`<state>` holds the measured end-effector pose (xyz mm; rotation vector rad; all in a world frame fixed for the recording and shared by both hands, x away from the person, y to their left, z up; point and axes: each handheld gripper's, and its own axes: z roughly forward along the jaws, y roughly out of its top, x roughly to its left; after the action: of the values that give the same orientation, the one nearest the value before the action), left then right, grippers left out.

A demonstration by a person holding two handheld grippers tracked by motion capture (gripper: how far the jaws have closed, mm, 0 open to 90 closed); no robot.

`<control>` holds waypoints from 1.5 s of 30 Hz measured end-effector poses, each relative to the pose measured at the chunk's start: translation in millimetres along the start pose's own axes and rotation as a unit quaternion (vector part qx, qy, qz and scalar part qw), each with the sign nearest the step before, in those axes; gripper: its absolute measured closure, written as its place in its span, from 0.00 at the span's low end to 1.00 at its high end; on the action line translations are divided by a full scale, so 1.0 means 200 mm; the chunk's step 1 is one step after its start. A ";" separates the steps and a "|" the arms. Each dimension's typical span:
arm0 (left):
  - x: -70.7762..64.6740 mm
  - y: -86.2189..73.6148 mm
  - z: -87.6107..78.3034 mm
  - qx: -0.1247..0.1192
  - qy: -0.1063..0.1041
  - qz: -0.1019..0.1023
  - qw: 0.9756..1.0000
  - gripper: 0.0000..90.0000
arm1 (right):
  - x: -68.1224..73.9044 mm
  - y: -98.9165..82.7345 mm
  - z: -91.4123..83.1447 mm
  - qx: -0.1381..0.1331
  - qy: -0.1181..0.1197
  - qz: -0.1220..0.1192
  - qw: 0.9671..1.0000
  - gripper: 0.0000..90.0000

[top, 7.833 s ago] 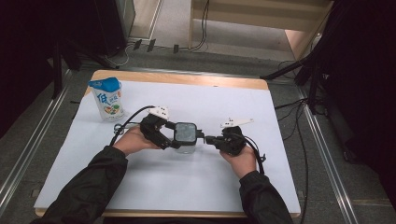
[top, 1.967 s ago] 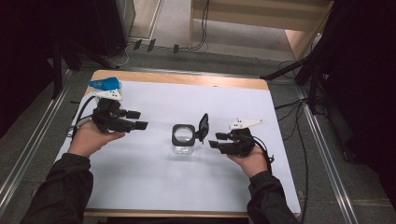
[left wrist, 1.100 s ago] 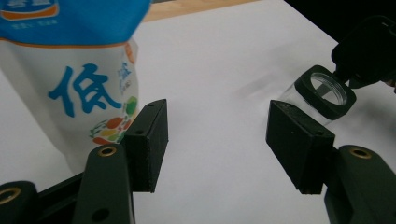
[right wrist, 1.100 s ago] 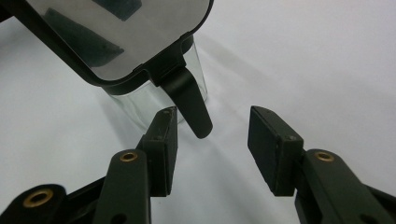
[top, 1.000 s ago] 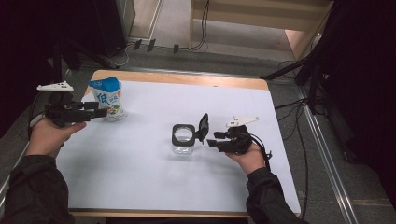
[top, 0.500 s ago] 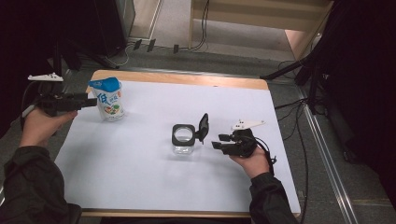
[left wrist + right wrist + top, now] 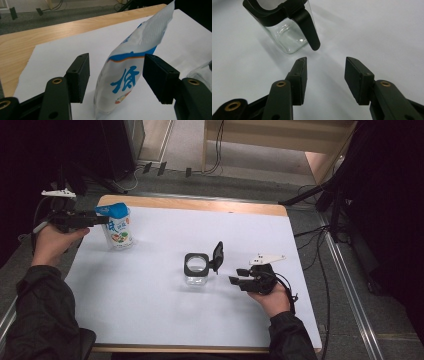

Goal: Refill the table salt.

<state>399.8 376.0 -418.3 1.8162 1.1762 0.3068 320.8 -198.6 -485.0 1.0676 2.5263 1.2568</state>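
A white and blue stand-up pouch stands at the table's far left. My left gripper comes at its top from the left, and in the left gripper view the pouch rises between the jaws of my left gripper. The jaws are open, with a gap showing at the left pad. A clear glass jar stands mid-table, its black hinged lid flipped up. My right gripper rests just right of the jar, open and holding nothing. In the right gripper view the jar lies just beyond my right gripper.
A white sheet covers the wooden table, whose bare far edge shows. Cables trail off the right side. Dark floor and furniture legs lie beyond the far edge.
Since the oldest frame the jar's lid has been flipped open and my left gripper has left the jar. Over the last second it swung to the pouch's top. The right hand stayed put.
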 end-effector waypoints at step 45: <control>-0.04 -0.01 0.06 -0.011 0.002 -0.011 1.000 0.97 | 0.05 0.01 0.06 0.012 0.010 -0.013 1.000 0.61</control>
<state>402.2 363.6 -423.6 1.7825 1.1916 0.3103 319.2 -185.0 -489.9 1.0281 2.5678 1.2402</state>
